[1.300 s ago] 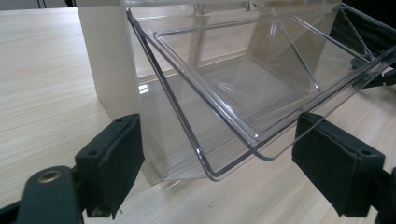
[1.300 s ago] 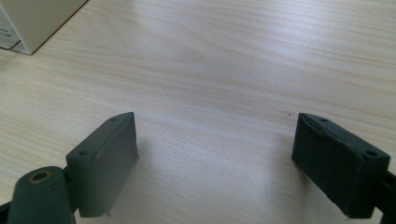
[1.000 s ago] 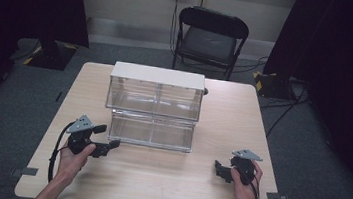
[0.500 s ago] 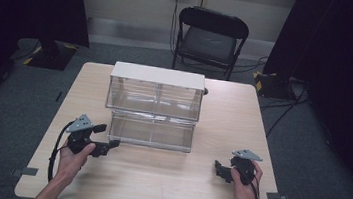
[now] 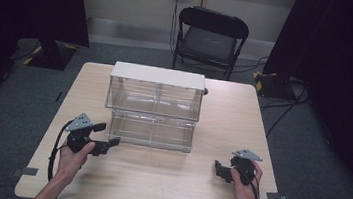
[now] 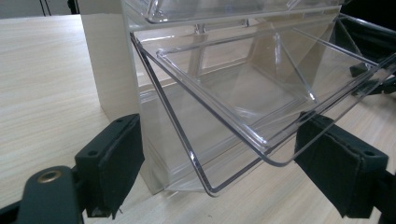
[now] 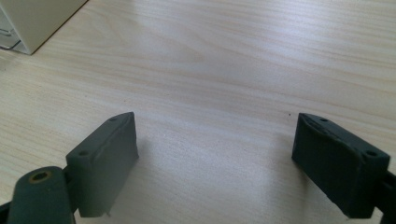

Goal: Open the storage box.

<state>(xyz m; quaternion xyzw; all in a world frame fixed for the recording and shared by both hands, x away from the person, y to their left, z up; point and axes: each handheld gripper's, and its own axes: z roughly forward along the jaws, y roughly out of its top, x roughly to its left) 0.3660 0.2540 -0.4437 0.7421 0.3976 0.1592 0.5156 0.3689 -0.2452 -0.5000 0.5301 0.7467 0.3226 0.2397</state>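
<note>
A two-tier organiser of clear plastic bins [image 5: 153,109] with a white top and sides stands at the middle of the table. Its lower left bin [image 6: 243,93] is tilted out, and the bin's clear front lip lies between the jaws of my left gripper [image 6: 224,175], which is open and not touching it. From above, the left gripper [image 5: 108,141] sits at the organiser's lower left corner. My right gripper [image 5: 219,170] is held low near the table's front right, open, with only bare wood between its pads [image 7: 107,158].
The wooden table [image 5: 165,179] has free surface in front of the organiser and between the two hands. A black folding chair [image 5: 209,38] stands behind the table. The organiser's white corner [image 7: 32,18] appears at the far left in the right gripper view.
</note>
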